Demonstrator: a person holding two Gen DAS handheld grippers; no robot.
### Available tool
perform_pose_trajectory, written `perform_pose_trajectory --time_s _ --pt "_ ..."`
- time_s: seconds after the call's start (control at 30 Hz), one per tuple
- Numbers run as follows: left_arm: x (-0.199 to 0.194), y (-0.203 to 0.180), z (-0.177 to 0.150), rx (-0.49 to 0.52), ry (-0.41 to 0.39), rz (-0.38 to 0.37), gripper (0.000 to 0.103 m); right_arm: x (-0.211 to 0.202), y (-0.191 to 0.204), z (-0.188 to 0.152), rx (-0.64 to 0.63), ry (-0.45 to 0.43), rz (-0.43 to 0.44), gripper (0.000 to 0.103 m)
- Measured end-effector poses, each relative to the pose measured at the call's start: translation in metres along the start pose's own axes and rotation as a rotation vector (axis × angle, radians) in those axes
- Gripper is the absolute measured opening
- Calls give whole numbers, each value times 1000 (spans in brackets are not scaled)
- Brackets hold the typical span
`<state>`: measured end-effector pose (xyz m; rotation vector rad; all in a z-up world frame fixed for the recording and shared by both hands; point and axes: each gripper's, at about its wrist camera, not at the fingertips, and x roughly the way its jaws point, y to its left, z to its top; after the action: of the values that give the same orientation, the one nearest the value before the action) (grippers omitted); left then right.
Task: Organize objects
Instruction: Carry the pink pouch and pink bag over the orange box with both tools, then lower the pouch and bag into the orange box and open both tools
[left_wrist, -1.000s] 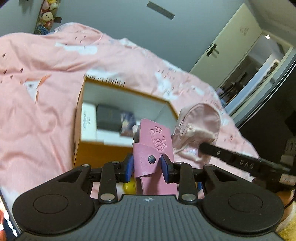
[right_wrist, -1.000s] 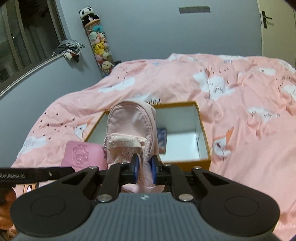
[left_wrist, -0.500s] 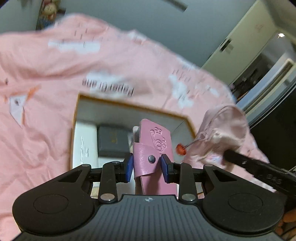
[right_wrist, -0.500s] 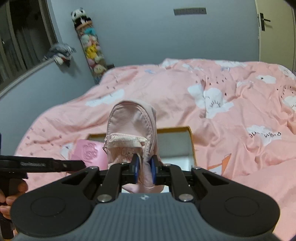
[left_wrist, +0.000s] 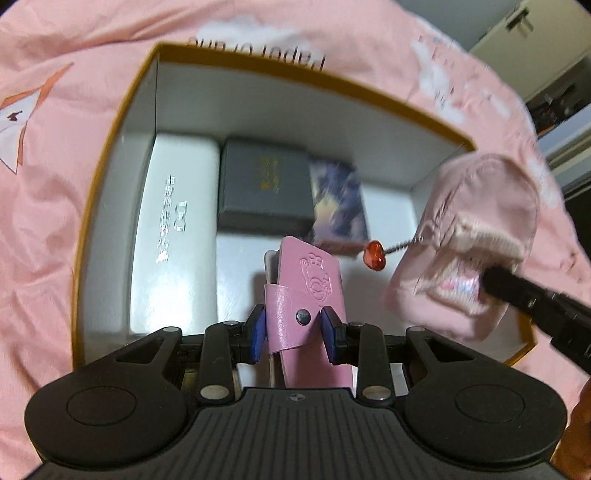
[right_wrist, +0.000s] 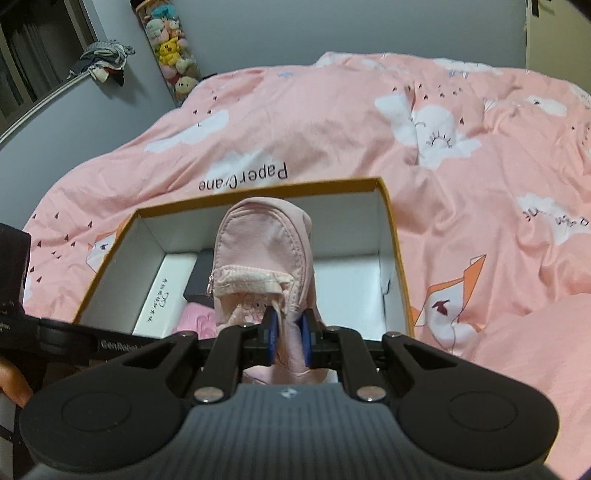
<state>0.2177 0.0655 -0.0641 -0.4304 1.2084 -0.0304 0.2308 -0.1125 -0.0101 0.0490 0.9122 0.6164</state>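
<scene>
Pink leather case (left_wrist: 303, 295) is being gripped by the left tongs (left_wrist: 293, 334) and a fabric pouch (right_wrist: 266, 254) by the right tongs (right_wrist: 288, 341), both hovering over the open box (right_wrist: 391, 218) (presumably for depositing inside).

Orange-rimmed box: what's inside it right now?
The box holds a white case, a dark grey case and a purple-printed card. The floor beneath the held pink holder is hidden.

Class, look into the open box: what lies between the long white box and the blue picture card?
In the left wrist view, a dark grey box lies between the white box and the card.
</scene>
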Motion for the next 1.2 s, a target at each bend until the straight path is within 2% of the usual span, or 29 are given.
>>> perform_pose_trajectory --time_s 0.3,0.53,0.57,0.63,0.7,0.83,0.97,1.03,1.2 --pt "6 -11 -3 87 47 77 37 19 -1 -1 3 51 0 14" --pt "-9 -9 -5 108 40 68 42 24 -1 -2 14 85 5 14" --pt "-13 -9 -5 119 30 74 50 24 -1 -1 14 91 -1 14" --pt "-22 -9 -6 143 -4 91 54 25 0 -1 8 97 -13 14" --pt "-31 -8 -4 145 -33 97 55 24 1 0 6 100 -15 14" --pt "-54 1 5 91 -141 11 54 20 4 4 27 114 25 15" --pt "-71 -1 7 146 -249 75 54 24 12 13 49 165 116 15" --pt "-76 0 5 157 -271 87 54 34 20 16 44 221 142 15" --pt "-78 10 5 120 -271 51 54 61 35 18 44 322 165 15"
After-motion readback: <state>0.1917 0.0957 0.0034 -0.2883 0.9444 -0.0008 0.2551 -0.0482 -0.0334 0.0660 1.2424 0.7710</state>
